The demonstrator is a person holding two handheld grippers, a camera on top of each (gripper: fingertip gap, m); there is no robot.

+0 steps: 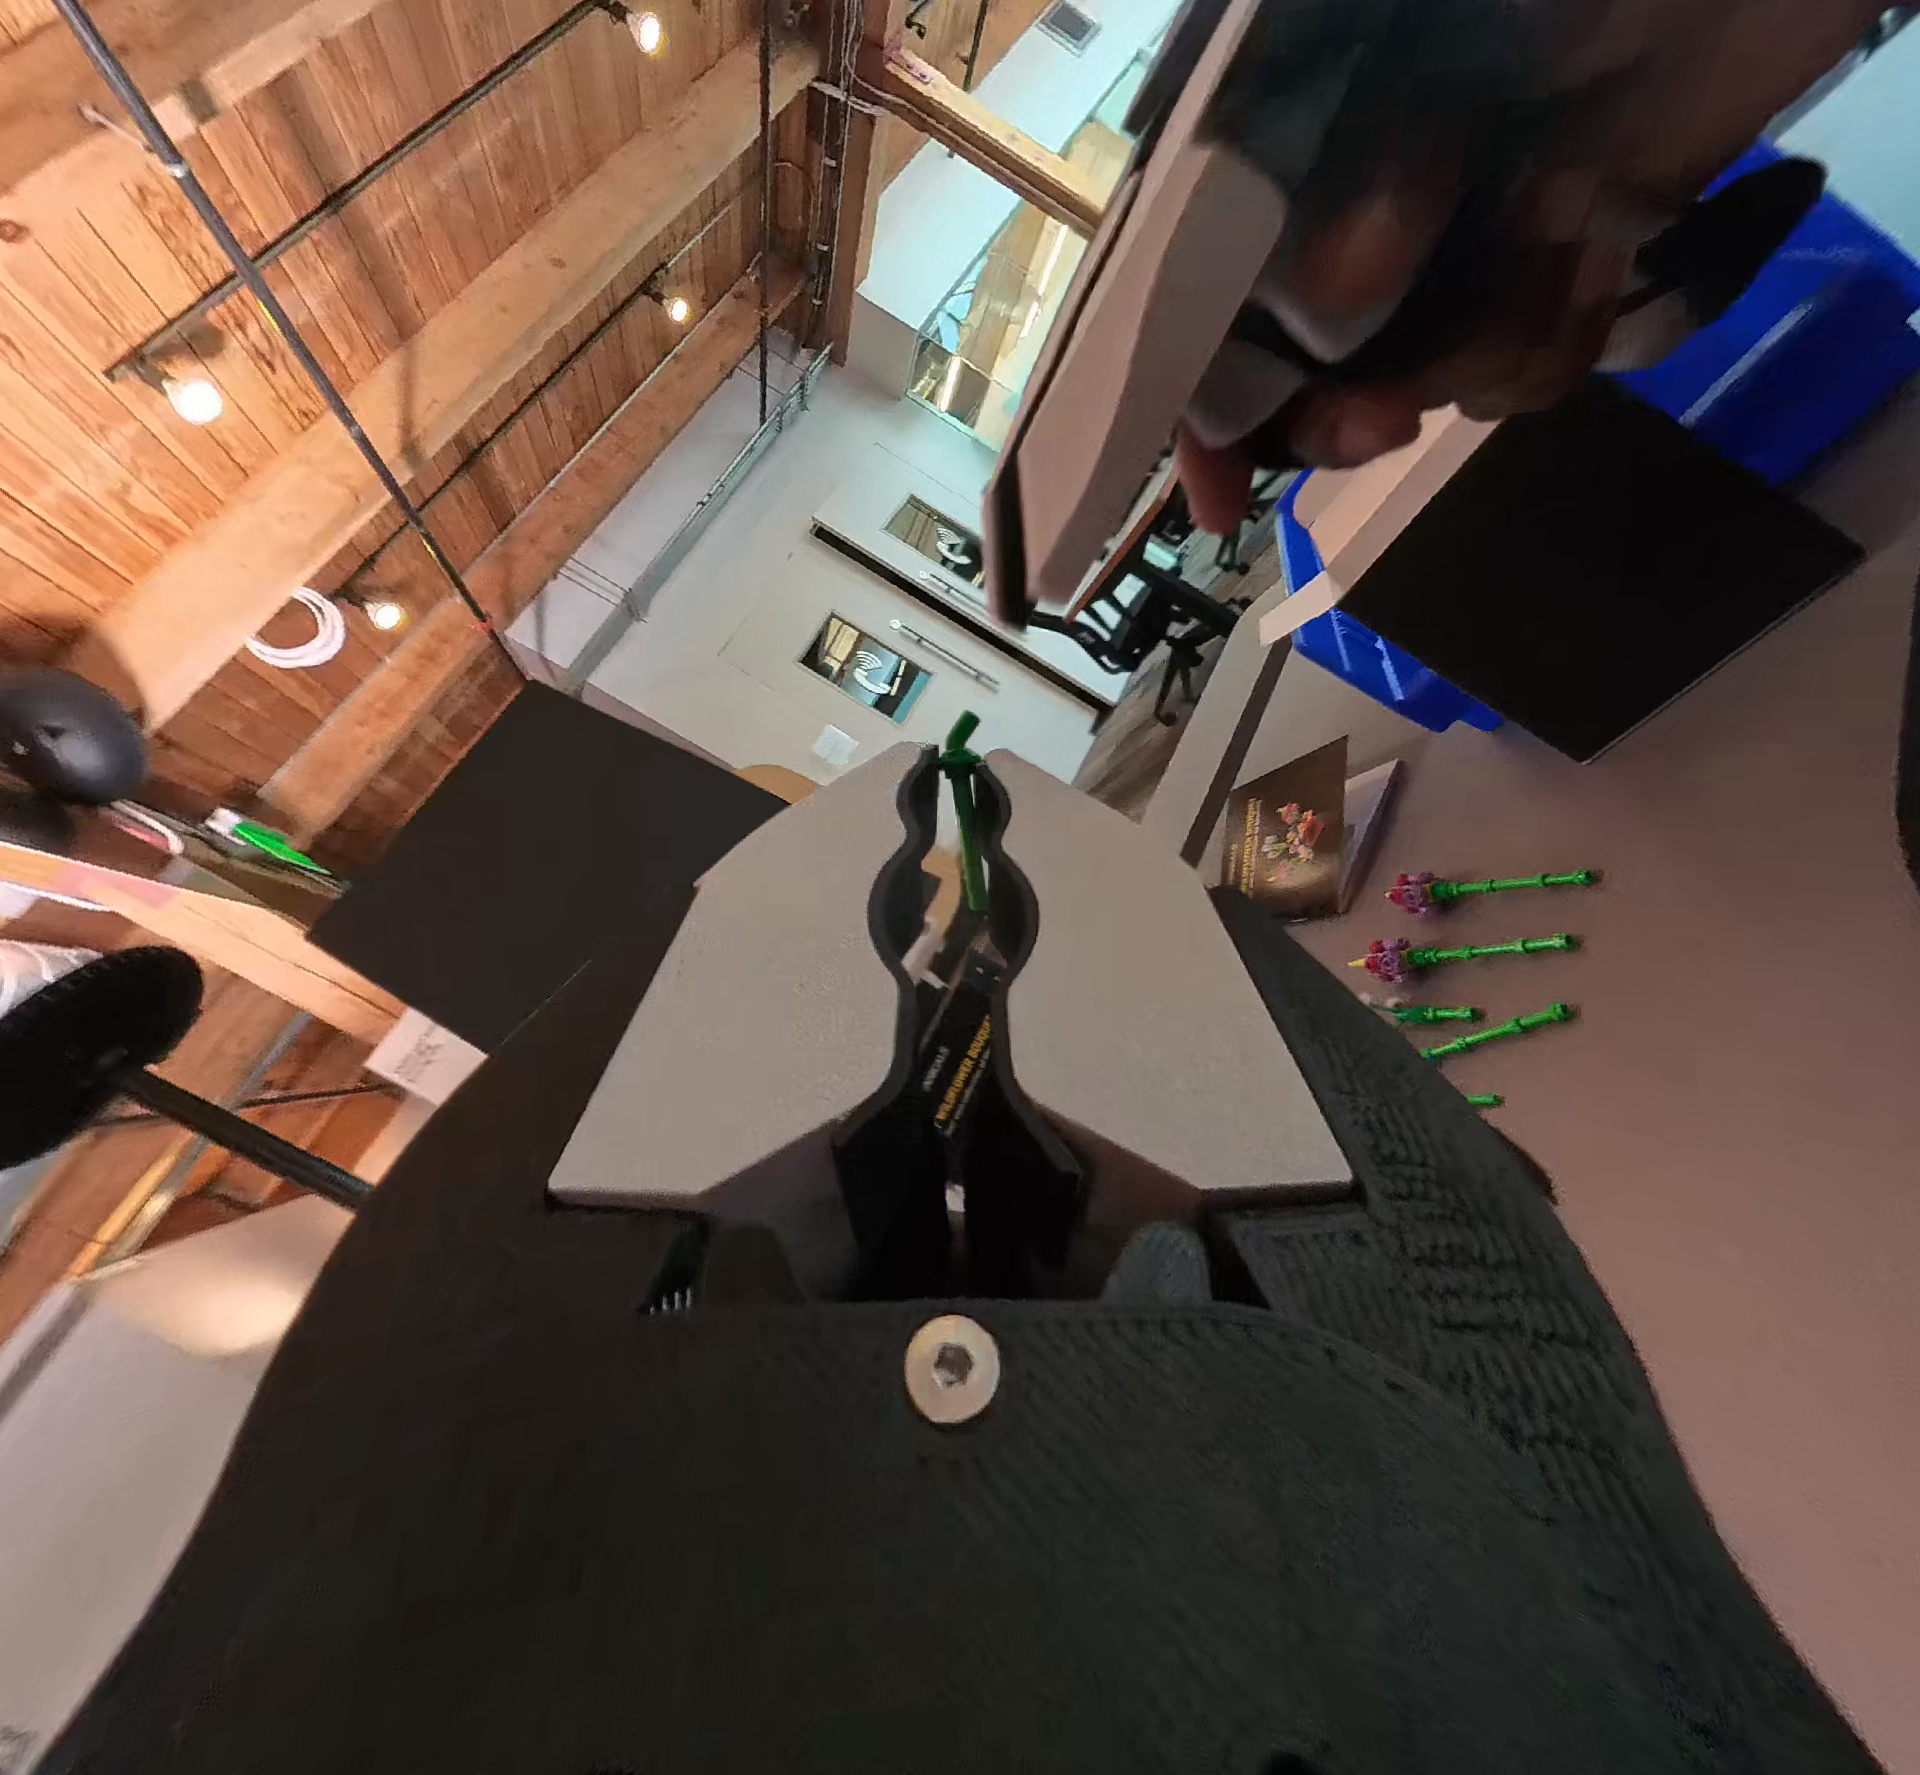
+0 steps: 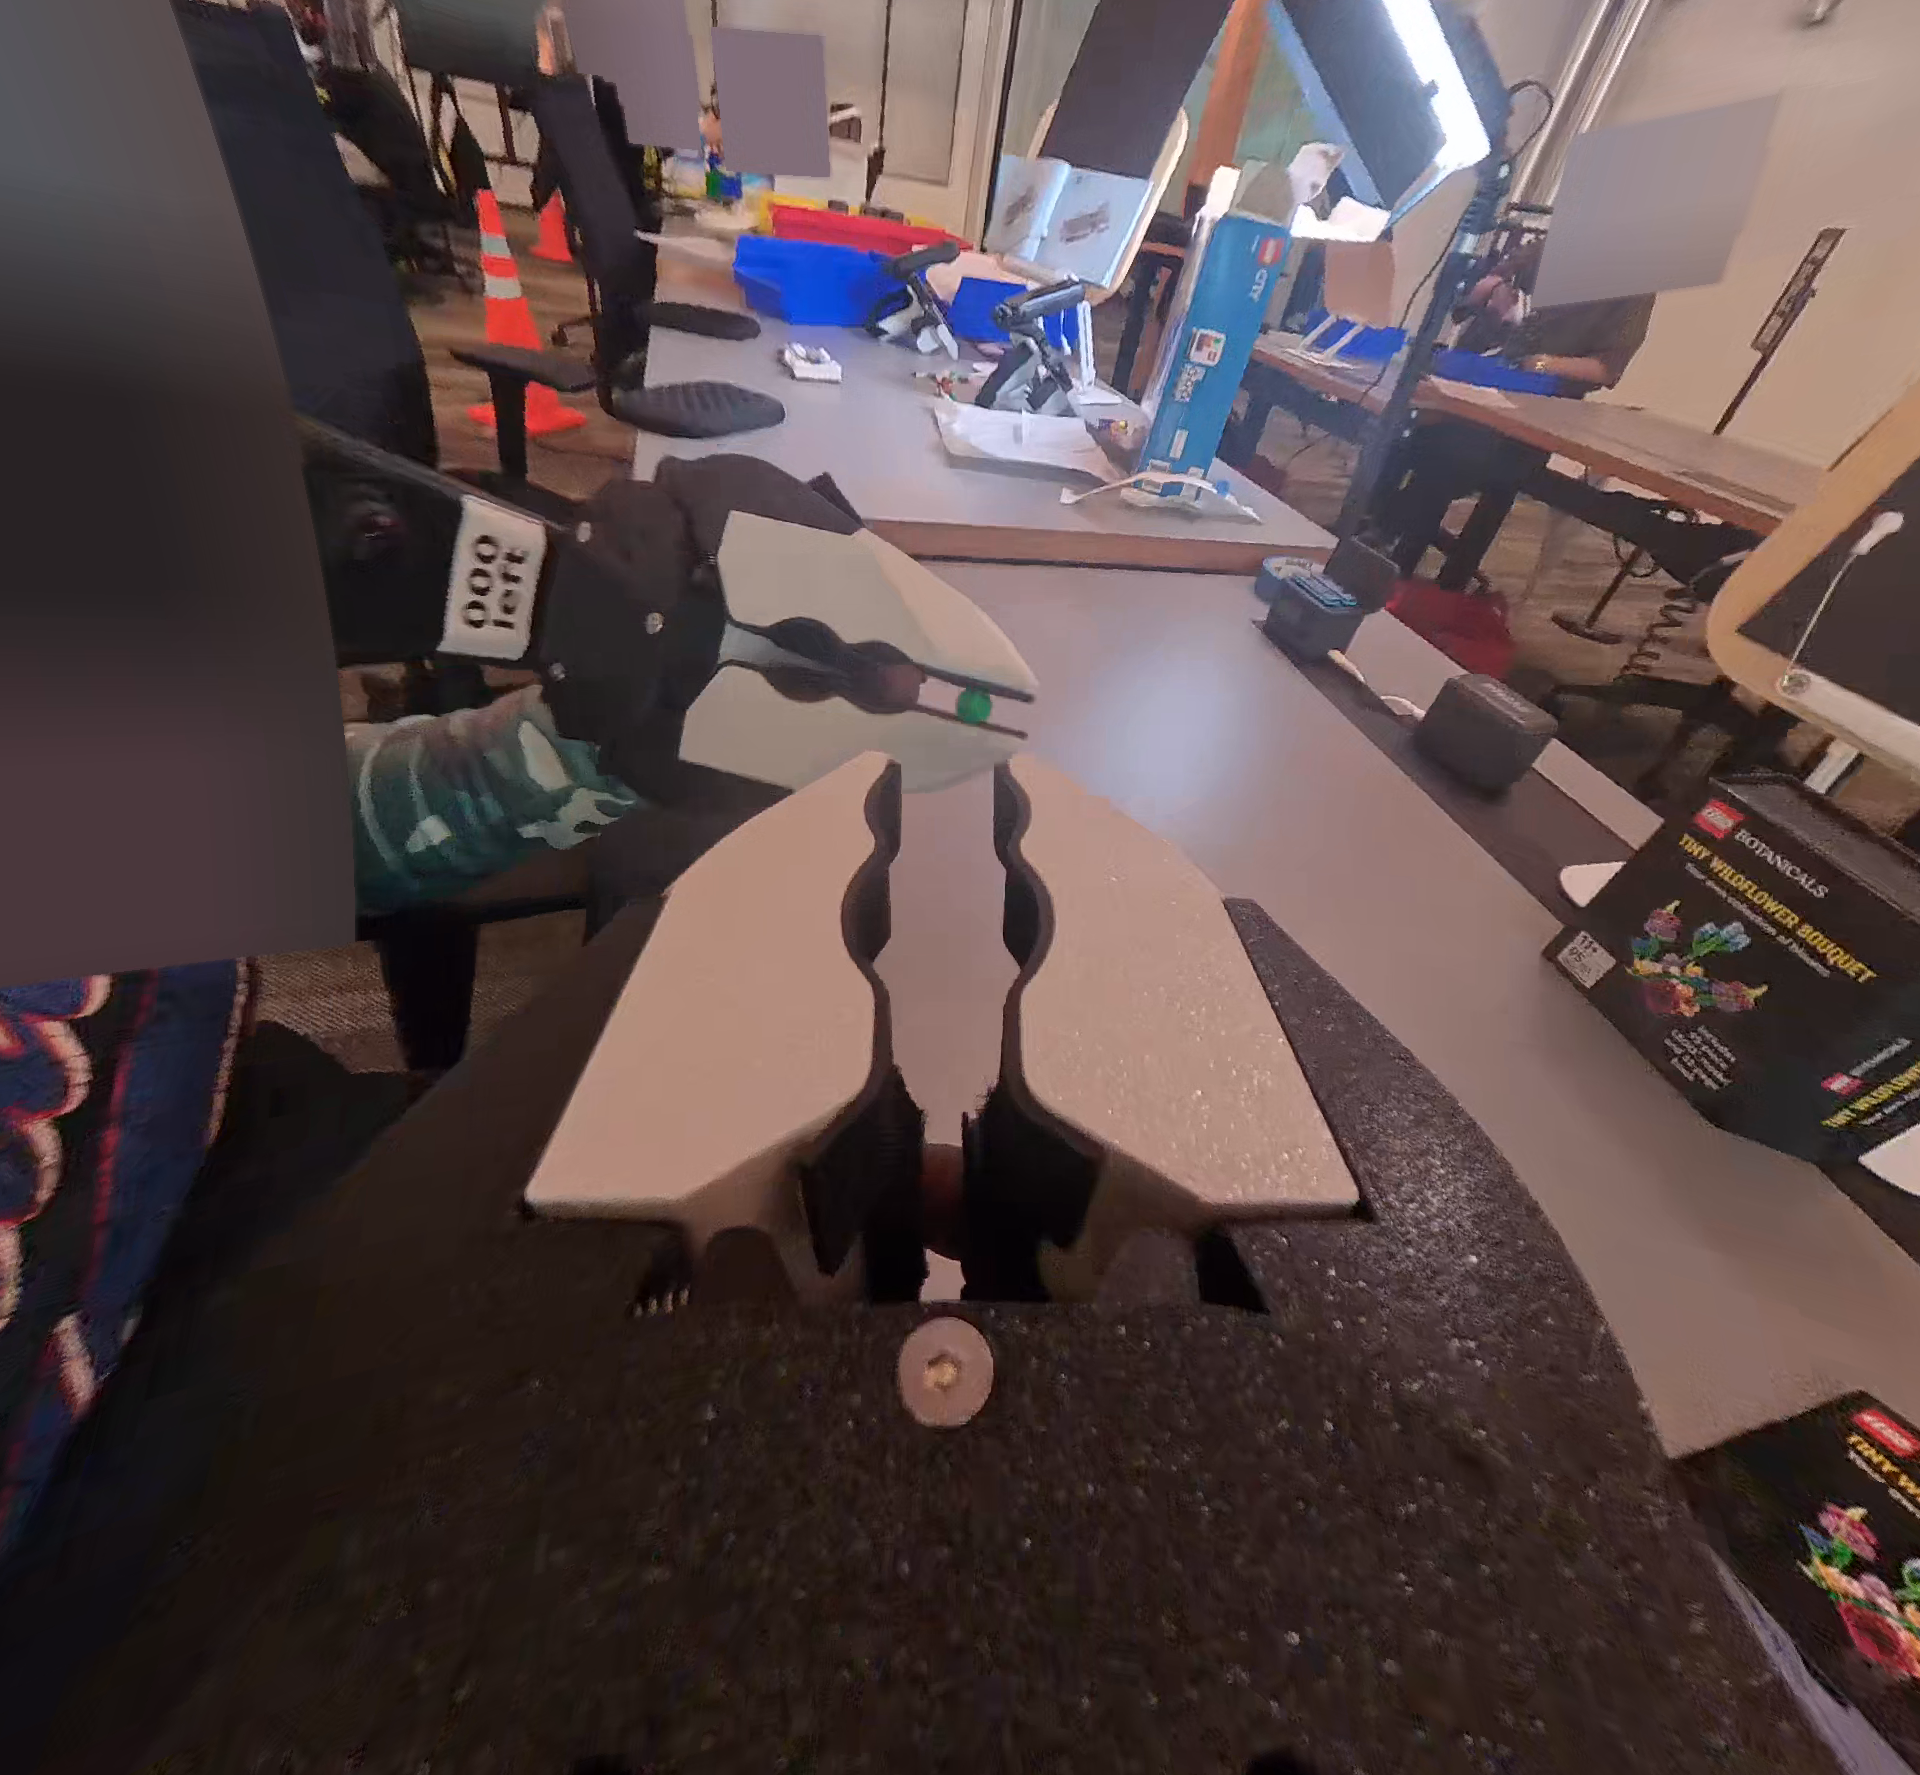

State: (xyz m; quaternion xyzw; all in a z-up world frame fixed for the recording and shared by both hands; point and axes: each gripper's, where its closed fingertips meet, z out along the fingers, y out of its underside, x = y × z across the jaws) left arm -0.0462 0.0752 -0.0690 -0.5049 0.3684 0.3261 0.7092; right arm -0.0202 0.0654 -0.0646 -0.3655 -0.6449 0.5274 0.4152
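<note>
Green stem [image 1: 971, 832] sits pinched in the left gripper [image 1: 954, 769]; the right gripper [image 2: 945, 775], narrowly parted, holds nothing above the tabletop [image 2: 1195, 738].

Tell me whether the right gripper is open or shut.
Open. In the right wrist view the right gripper shows bare grey table through the gap between its fingers, with nothing held there.

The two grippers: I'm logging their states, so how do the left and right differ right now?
The left gripper is shut on a thin green stem, while the right gripper is open and holds nothing. The left gripper is tilted up toward the ceiling; the right gripper looks out level over the grey table. Both share pale scalloped fingers on black bodies.
</note>
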